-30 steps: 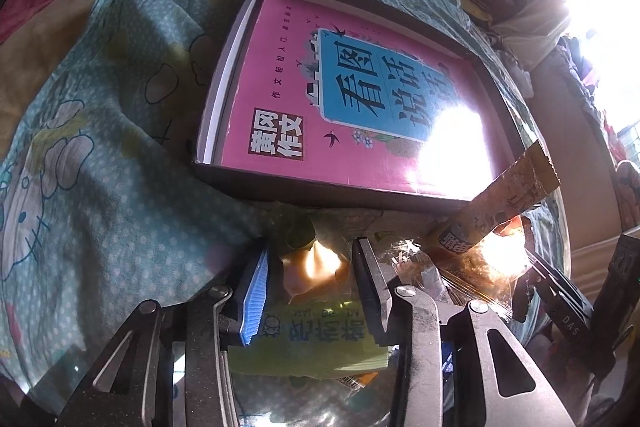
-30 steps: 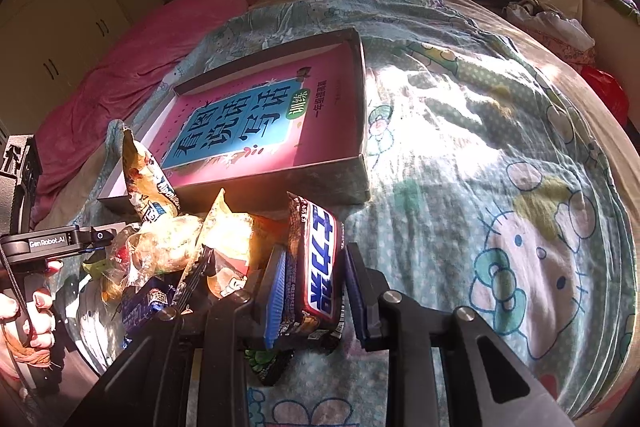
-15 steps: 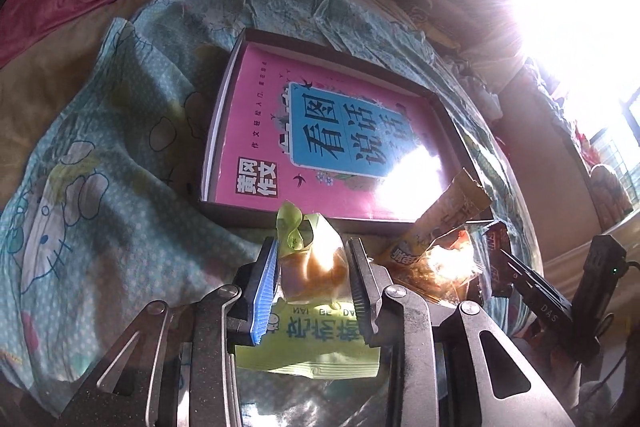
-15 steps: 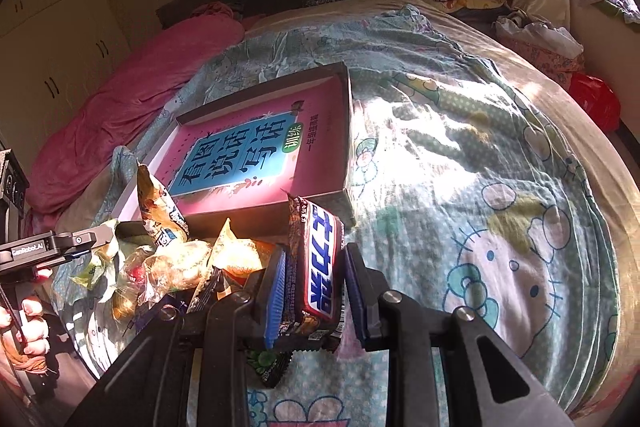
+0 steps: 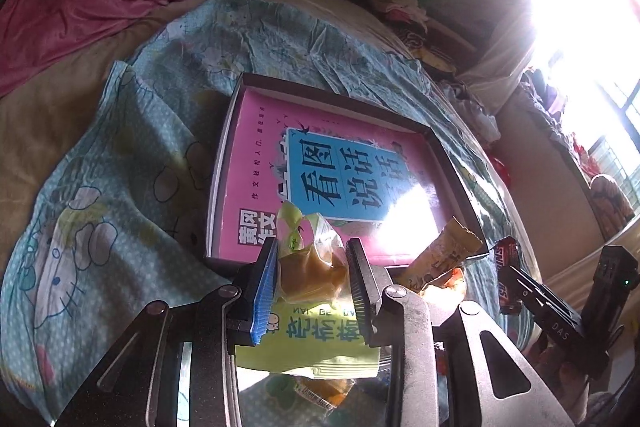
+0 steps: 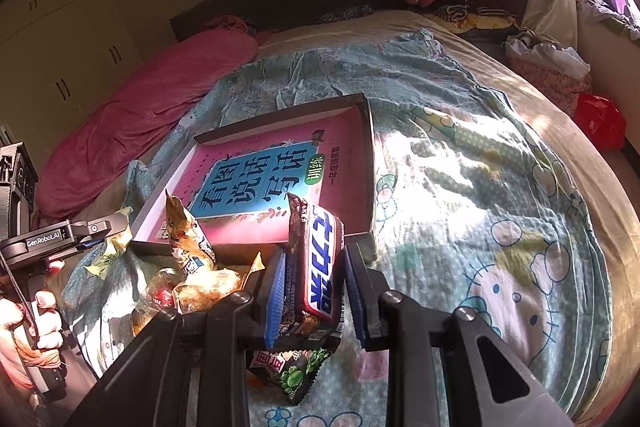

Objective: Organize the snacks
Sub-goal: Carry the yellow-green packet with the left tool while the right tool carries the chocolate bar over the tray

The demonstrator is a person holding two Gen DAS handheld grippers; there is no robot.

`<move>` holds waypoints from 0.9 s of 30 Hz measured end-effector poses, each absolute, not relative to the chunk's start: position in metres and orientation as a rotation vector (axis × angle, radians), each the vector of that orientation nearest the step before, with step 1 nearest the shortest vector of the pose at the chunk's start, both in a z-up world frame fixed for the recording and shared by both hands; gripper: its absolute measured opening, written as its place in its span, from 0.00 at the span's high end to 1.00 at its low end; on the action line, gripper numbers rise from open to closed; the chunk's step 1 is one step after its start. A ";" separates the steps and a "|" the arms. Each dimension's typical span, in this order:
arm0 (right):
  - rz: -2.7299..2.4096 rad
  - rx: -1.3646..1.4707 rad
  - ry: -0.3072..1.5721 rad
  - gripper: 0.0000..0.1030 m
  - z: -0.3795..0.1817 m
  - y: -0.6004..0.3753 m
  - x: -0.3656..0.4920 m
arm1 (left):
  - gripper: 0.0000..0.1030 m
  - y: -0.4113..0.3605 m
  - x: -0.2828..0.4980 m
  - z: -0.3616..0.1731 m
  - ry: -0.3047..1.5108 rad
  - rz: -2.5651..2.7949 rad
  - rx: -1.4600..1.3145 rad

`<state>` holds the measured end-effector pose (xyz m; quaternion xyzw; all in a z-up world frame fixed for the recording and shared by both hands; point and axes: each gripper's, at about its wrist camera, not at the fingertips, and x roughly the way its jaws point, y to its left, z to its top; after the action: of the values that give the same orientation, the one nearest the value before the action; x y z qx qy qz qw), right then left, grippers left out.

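Both snacks have gone up higher than 1 second ago, off the pile. The left gripper [image 5: 312, 279] jaws squeeze a clear cake packet [image 5: 310, 267] with a green top. The right gripper [image 6: 314, 297] jaws squeeze a Snickers bar [image 6: 318, 267]. Below lies a yellow-green bag [image 5: 316, 343]. Past them, a tray [image 6: 370, 163] on the bed holds a pink book [image 6: 276, 183] with Chinese words.

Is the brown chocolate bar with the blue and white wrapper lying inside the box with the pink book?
No, the brown chocolate bar is gripped in the right gripper, in front of the shallow box.
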<state>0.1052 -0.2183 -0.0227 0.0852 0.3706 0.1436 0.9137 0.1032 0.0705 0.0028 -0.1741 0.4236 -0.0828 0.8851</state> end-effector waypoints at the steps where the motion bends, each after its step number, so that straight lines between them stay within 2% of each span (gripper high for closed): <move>1: 0.297 0.176 0.762 0.72 -0.022 -0.218 0.106 | 0.66 0.070 0.105 0.002 0.879 -0.168 -0.354; 27: 0.275 0.185 0.755 0.72 -0.013 -0.200 0.155 | 0.66 0.064 0.145 -0.004 0.854 -0.187 -0.298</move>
<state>0.1554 -0.2000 -0.0132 0.0901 0.3671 0.1338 0.9161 0.1453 0.0643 -0.0038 -0.1437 0.4122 -0.0904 0.8951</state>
